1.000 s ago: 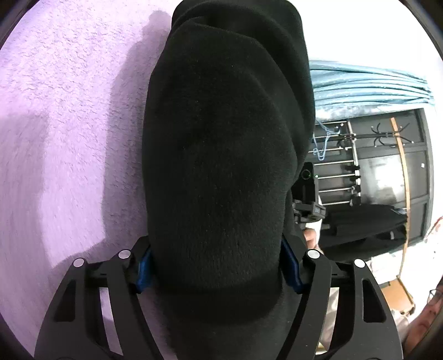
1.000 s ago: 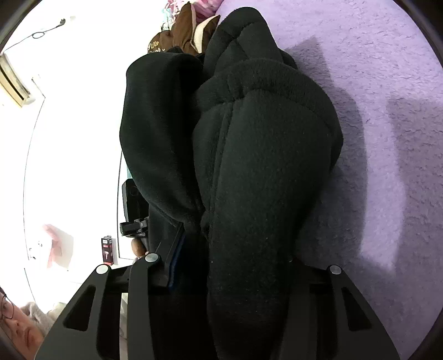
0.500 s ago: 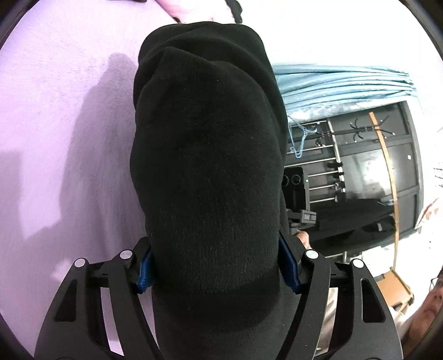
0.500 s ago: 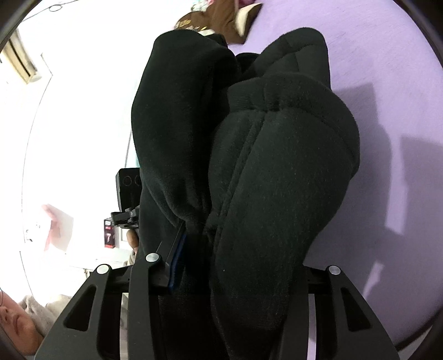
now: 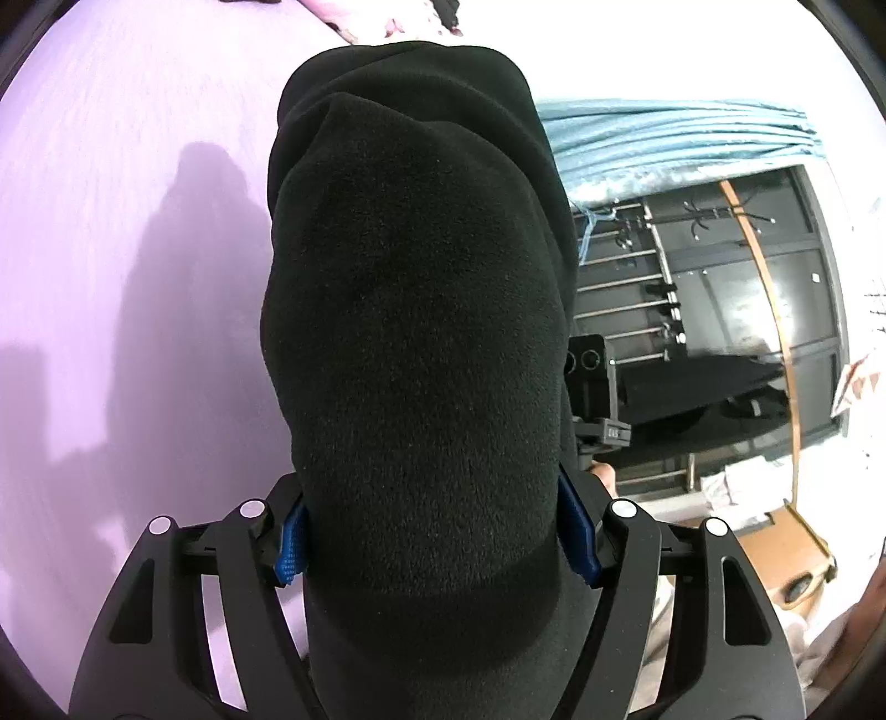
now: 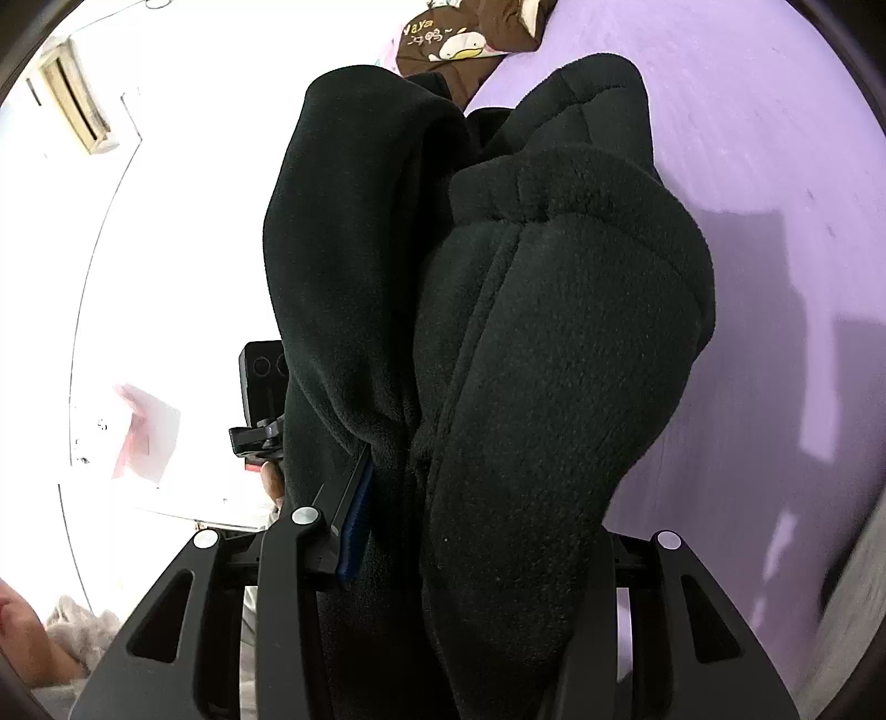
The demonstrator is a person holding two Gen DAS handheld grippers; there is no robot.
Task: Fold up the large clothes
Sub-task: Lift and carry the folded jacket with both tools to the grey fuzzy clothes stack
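Note:
A thick black fleece garment (image 5: 415,332) fills the middle of the left wrist view, bunched and hanging above the purple bed cover (image 5: 122,232). My left gripper (image 5: 437,540) is shut on it, with a blue pad (image 5: 290,540) at each side of the cloth. In the right wrist view the same black fleece garment (image 6: 526,360) hangs in folds with a stitched hem on top. My right gripper (image 6: 476,531) is shut on it; only the left blue pad (image 6: 354,526) shows. The other hand-held gripper's camera (image 5: 592,371) peeks out beside the cloth.
The purple bed cover (image 6: 775,166) spreads below and casts shadows of the garment. A brown printed cloth (image 6: 459,39) lies at its far end. A blue curtain (image 5: 664,138), a dark window with a metal rack (image 5: 692,310) and a cardboard box (image 5: 786,559) stand beside the bed.
Both grippers have lifted the black garment higher off the bed cover. The cover looks farther away and more of the room shows around the cloth. Both grips stay shut.

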